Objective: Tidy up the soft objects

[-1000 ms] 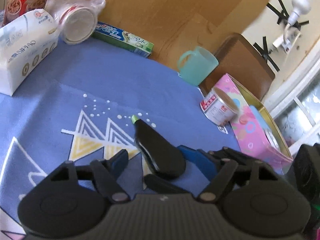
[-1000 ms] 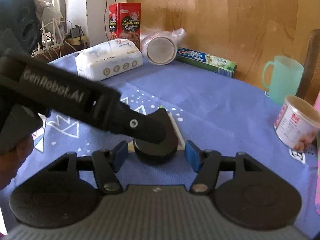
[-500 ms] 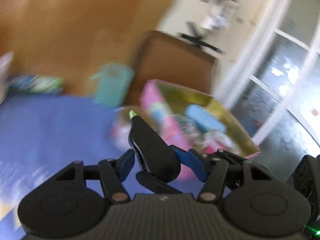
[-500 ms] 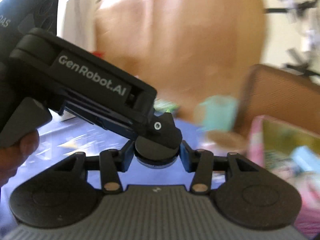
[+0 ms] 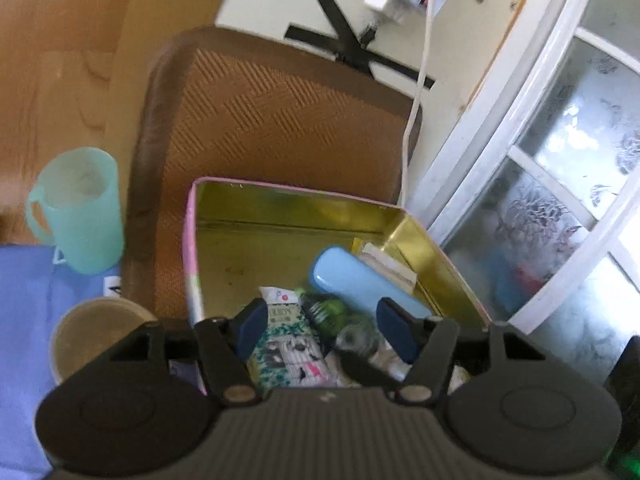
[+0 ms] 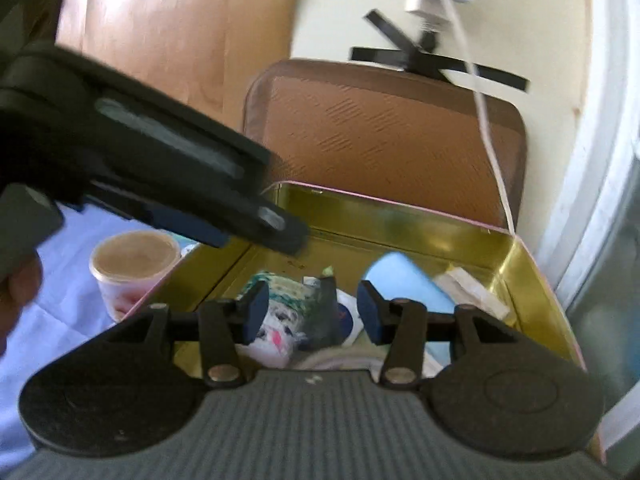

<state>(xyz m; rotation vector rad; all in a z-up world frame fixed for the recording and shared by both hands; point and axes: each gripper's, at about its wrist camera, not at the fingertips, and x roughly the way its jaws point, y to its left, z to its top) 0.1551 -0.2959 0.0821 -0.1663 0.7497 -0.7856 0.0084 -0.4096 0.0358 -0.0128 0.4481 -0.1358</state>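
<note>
A pink tin box with a gold inside (image 5: pixel 280 216) (image 6: pixel 400 216) stands at the table's right edge. In it lie a light blue case (image 5: pixel 360 280) (image 6: pixel 404 280), a patterned packet (image 5: pixel 288 344) (image 6: pixel 276 312), a dark object with a green tip (image 6: pixel 326 304) and other small items. My left gripper (image 5: pixel 320 324) is open and empty above the box. My right gripper (image 6: pixel 310 312) is open and empty above the box too. The left gripper's body (image 6: pixel 140 168) crosses the right wrist view at the left.
A mint green mug (image 5: pixel 80 208) and a small tub (image 5: pixel 96 332) (image 6: pixel 132 264) stand on the blue cloth left of the box. A brown woven chair back (image 5: pixel 272 112) (image 6: pixel 380 128) is behind it. A white cable (image 5: pixel 420 80) hangs on the wall.
Both grippers swung right from the table's middle to over the tin box. The dark green-tipped object they held together has been let go and now lies in the box.
</note>
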